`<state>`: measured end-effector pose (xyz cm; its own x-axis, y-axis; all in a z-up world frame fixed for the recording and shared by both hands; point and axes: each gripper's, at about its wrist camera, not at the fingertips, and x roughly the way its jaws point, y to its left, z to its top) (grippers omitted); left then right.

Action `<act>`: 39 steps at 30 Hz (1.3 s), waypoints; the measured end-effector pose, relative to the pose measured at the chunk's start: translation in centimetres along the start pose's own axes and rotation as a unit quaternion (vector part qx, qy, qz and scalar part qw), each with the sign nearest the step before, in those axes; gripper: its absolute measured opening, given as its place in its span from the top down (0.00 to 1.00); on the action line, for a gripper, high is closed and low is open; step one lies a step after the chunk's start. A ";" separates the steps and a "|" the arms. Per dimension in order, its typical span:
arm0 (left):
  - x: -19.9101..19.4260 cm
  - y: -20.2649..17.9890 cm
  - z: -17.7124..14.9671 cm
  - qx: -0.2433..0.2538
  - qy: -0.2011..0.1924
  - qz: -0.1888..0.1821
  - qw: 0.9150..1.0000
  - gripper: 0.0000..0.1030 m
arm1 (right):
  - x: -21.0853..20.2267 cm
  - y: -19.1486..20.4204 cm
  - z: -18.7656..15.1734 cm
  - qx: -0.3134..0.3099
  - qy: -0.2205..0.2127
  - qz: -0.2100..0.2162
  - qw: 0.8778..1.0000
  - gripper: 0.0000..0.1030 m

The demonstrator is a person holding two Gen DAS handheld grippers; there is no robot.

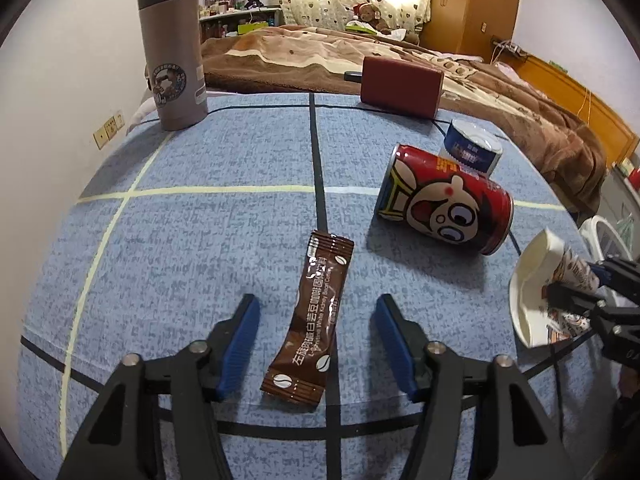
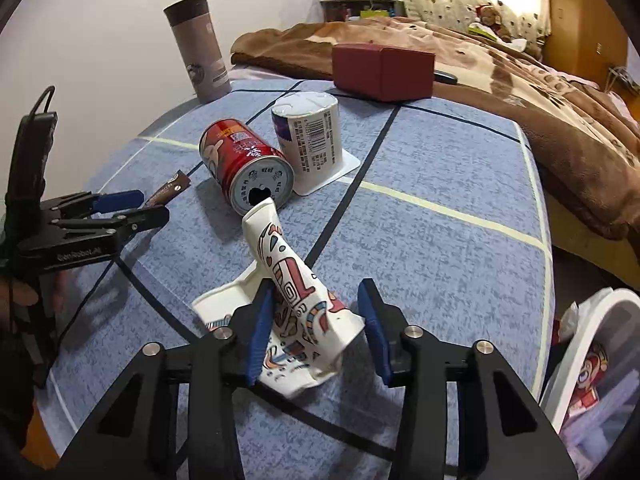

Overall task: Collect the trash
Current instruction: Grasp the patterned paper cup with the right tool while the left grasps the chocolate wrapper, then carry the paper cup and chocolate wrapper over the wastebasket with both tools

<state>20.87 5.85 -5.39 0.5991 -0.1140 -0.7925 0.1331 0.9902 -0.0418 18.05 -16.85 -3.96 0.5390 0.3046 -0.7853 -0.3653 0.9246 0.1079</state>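
A brown coffee sachet (image 1: 316, 320) lies flat on the blue tablecloth (image 1: 192, 240). My left gripper (image 1: 318, 306) is open around it, and neither blue pad touches it. A crushed white patterned paper cup (image 2: 296, 280) sits between the pads of my right gripper (image 2: 316, 292), which is shut on it. From the left wrist that cup (image 1: 532, 284) shows at the right edge. A red cartoon can (image 1: 444, 204) lies on its side mid-table. Behind it stands an upturned white and blue yogurt cup (image 1: 472, 148).
A grey thermos (image 1: 172, 48) stands at the far left and a dark red box (image 1: 400, 84) at the far edge. A white bin (image 2: 592, 360) with trash in it sits off the table's right side. A bed with a brown blanket (image 2: 520, 92) lies beyond.
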 end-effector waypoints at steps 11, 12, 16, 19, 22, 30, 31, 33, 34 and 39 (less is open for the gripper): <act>-0.2 -0.2 -0.1 0.004 -0.005 0.002 1.000 0.79 | -0.6 0.1 -0.4 0.024 -0.014 -0.015 1.000 0.70; -0.3 -0.3 -0.1 0.005 -0.006 0.001 1.000 0.79 | -0.6 0.1 -0.4 0.025 -0.014 -0.016 0.999 0.70; -0.8 -0.5 -0.2 0.001 -0.011 -0.003 1.000 0.79 | -0.7 0.1 -0.5 0.035 -0.019 -0.016 0.999 0.70; -1.5 -0.6 -0.3 -0.006 -0.017 -0.009 1.000 0.79 | -1.0 -0.1 -0.4 0.045 -0.026 -0.020 0.998 0.70; -2.2 -0.9 -0.5 -0.010 -0.024 -0.016 1.000 0.79 | -1.3 -0.2 -0.5 0.055 -0.033 -0.018 0.998 0.70; -4.1 -2.7 -0.6 -0.003 -0.040 -0.026 0.999 0.79 | -2.1 -0.4 -0.8 0.081 -0.050 -0.018 0.995 0.70; -4.4 -2.9 -0.6 -0.003 -0.042 -0.028 0.999 0.79 | -2.3 -0.5 -1.0 0.086 -0.054 -0.018 0.995 0.70; -5.0 -3.4 -0.6 -0.001 -0.049 -0.031 0.998 0.79 | -2.8 -0.8 -1.2 0.092 -0.061 -0.021 0.994 0.70; -5.3 -3.7 -0.6 0.000 -0.052 -0.033 0.998 0.79 | -3.0 -0.9 -1.2 0.094 -0.063 -0.023 0.993 0.70; -6.4 -5.4 -0.8 0.011 -0.063 -0.046 0.997 0.79 | -4.1 -1.8 -1.8 0.114 -0.075 -0.030 0.990 0.70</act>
<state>15.74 1.29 -0.59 0.6776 -0.2156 -0.7032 0.2084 0.9732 -0.0976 15.14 -20.15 -2.01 0.6680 0.2625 -0.6963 -0.1573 0.9644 0.2126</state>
